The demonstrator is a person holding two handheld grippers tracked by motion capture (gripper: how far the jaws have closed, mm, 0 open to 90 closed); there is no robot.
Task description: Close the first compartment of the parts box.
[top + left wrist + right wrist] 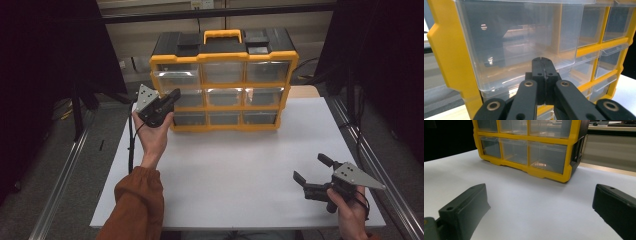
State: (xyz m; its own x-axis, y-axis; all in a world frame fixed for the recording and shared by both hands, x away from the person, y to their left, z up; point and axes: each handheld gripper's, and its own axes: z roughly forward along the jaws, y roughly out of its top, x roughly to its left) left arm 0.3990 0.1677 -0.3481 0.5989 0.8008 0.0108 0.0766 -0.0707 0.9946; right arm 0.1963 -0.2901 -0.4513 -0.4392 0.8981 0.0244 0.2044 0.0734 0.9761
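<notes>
- Organizer (223, 80) standing at back of tabletop (230, 175); top-left drawer (177, 77) slid slightly out, others flush
- Left tool (174, 95) pinched closed against that drawer's front, gripping nothing visible
- Right tool (312, 170) wide apart, empty, low near right edge
- Goal unstated; progress unclear

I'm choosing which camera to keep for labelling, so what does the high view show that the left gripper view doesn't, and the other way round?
High view: the whole organizer with its handle, the white table, and the right gripper, jaws apart. Left gripper view: the left gripper with jaws pressed together at the lip of the pulled-out top-left drawer. Both show the yellow frame and clear drawers.
</notes>
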